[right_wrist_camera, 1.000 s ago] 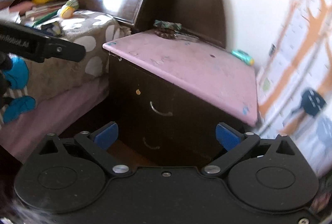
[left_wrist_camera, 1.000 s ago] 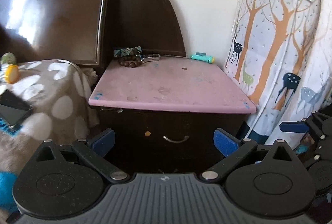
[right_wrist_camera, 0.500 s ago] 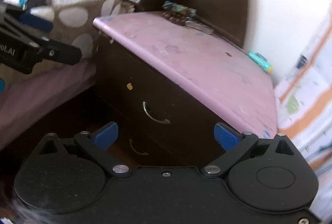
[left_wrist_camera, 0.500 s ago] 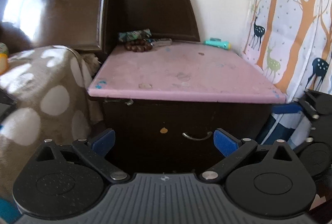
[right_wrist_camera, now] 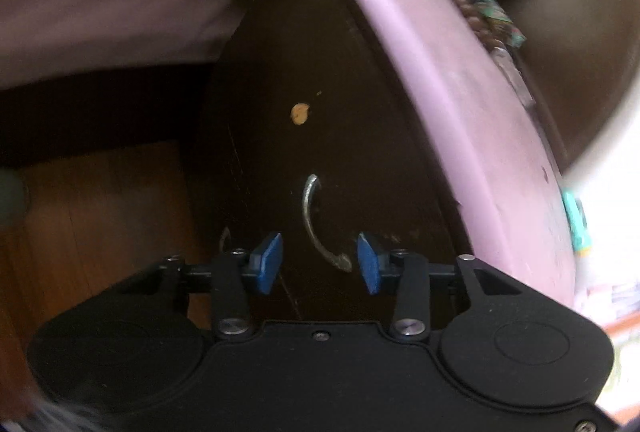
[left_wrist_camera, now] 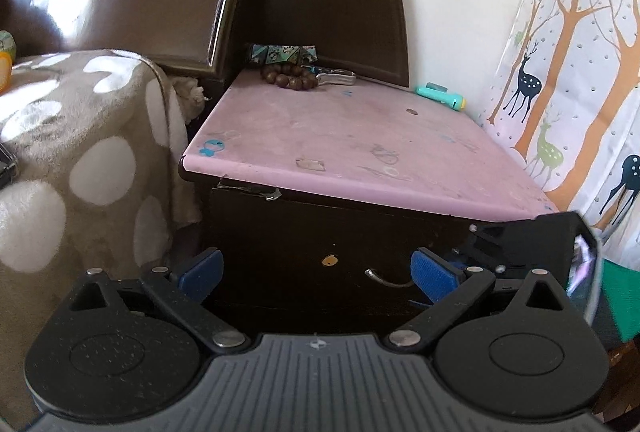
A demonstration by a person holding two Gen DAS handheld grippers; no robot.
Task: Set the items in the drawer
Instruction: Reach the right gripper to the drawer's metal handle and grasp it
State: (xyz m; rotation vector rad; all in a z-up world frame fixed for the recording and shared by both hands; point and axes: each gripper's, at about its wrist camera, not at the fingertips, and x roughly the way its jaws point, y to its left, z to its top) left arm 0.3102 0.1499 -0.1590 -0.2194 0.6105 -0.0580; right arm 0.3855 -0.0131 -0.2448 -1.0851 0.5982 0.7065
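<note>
Drawer sits shut directly under the pink tabletop; right gripper, rolled sideways, pads spread either side of the thin curved metal handle, which looks rigid, smooth and possibly slippery, so grasp mid-bow; left gripper spread wide, empty.

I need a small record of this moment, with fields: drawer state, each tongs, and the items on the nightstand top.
drawer: shut, metal handle on dark front
right tongs: open, turned sideways, pads either side of the handle, not gripping
left tongs: open, empty, facing the nightstand front
pink top: bead bracelet, nail clipper, teal flashlight, patterned packet
</note>
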